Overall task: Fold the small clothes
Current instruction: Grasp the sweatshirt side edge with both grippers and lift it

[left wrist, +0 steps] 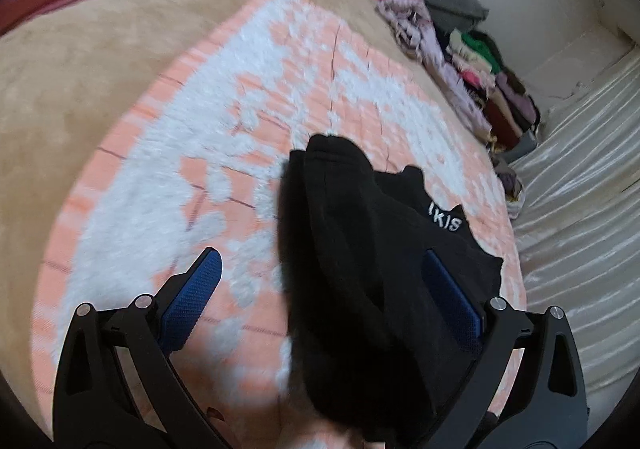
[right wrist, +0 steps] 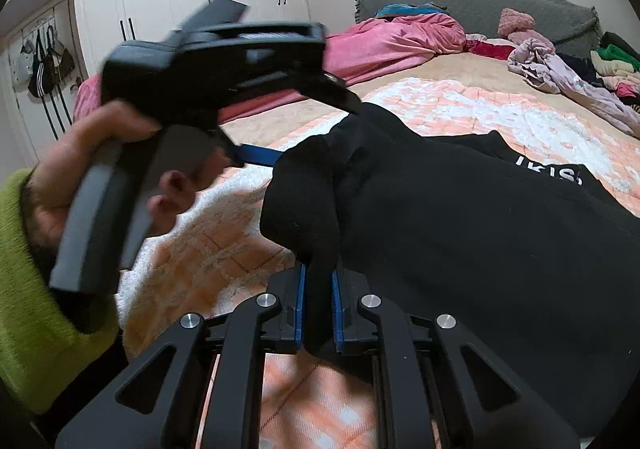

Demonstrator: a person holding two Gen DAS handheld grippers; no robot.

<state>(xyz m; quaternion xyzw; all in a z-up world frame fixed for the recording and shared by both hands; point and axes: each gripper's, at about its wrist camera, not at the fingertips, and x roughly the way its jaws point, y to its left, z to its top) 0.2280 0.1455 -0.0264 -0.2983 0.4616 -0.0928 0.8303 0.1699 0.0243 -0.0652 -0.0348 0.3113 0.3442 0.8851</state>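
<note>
the right tongs (right wrist: 319, 309) sit at lower centre, blue pads nearly together, pinching a fold of the black garment (right wrist: 460, 233); the garment drapes across centre and right, over the peach and white blanket (right wrist: 460, 109) on the bed; the left tongs (left wrist: 320, 289) gape wide, pads either side of the cloth, clamping nothing.

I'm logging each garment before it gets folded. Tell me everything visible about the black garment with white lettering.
The black garment with white lettering looks like soft, matte knit fabric, crumpled and unfolded. It drapes over the peach-and-white fuzzy blanket. The right gripper is shut on a bunched fold. The left gripper is open, its fingers either side of the cloth. Only part of the lettering shows.
</note>
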